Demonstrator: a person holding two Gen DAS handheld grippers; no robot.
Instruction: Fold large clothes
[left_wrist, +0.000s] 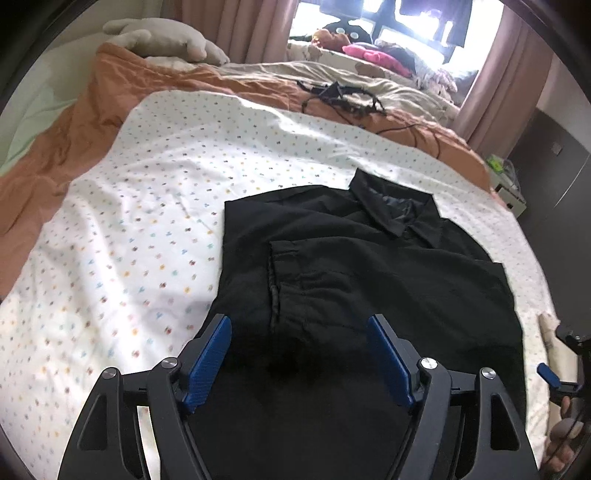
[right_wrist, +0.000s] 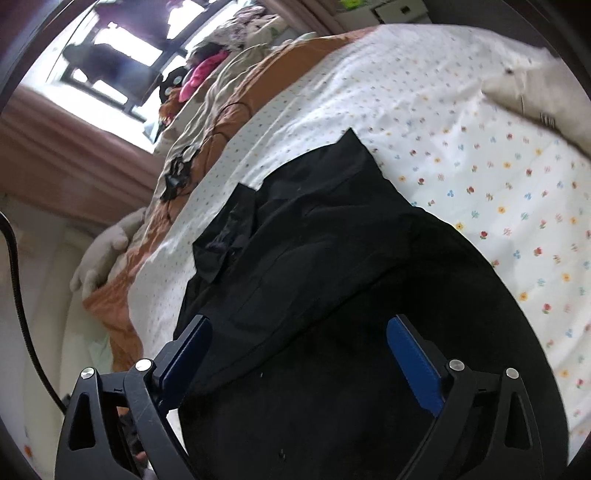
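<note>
A black collared shirt (left_wrist: 369, 266) lies partly folded on a white flower-dotted sheet (left_wrist: 147, 206), collar at the far end. My left gripper (left_wrist: 301, 325) hovers open above the shirt's near part, blue pads wide apart with nothing between them. In the right wrist view the same black shirt (right_wrist: 314, 240) spreads below my right gripper (right_wrist: 299, 328), which is open too, its blue pads well apart and clear of the cloth. The right gripper's edge and a hand (left_wrist: 561, 398) show at the far right of the left wrist view.
An orange blanket (left_wrist: 110, 92) borders the sheet at the back, with black cables (left_wrist: 340, 98) lying on it. A grey plush toy (left_wrist: 166, 40) sits at the far left. Piled clothes and toys (left_wrist: 369, 51) lie under the bright window. A beige pillow (right_wrist: 535, 92) rests on the sheet.
</note>
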